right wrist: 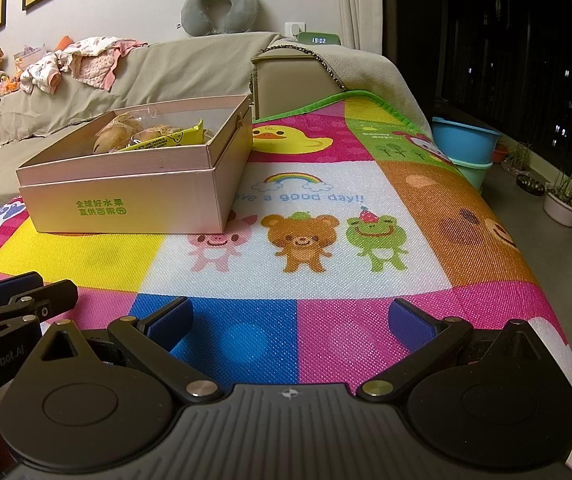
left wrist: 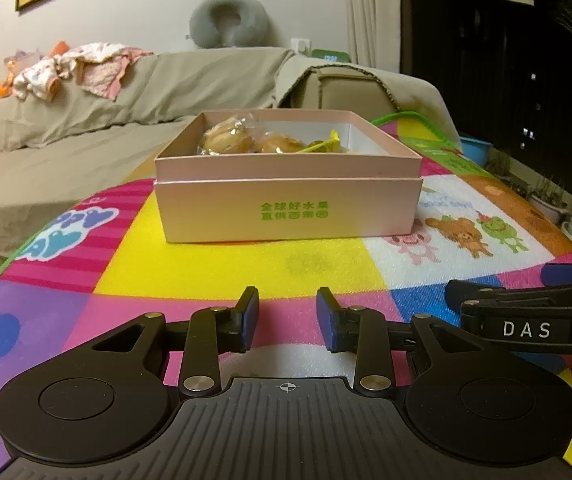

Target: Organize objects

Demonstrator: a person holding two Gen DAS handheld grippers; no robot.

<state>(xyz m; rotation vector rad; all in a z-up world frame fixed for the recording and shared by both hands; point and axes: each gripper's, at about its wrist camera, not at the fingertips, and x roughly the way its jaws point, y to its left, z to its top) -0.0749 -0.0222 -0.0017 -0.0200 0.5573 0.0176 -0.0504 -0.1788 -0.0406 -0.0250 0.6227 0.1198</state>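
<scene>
Pink cardboard box (left wrist: 288, 196) of wrapped buns sat dead ahead of left gripper (left wrist: 288, 322), fingers part-spread, empty; right gripper (right wrist: 290, 322), fingers spread wide, had it ahead-left, farther.

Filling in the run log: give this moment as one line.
left gripper: open, empty | right gripper: open, empty | pink box: on mat, holds wrapped snacks

Box (left wrist: 288, 208): matt pink cardboard, smooth. Play mat (right wrist: 326, 248): woven-textured, printed, slightly rough. Snack wrappers (right wrist: 165, 140): glossy plastic film. Left claw (left wrist: 288, 320): matt black plastic, blue rubbery pads, metal pivot pins.
</scene>
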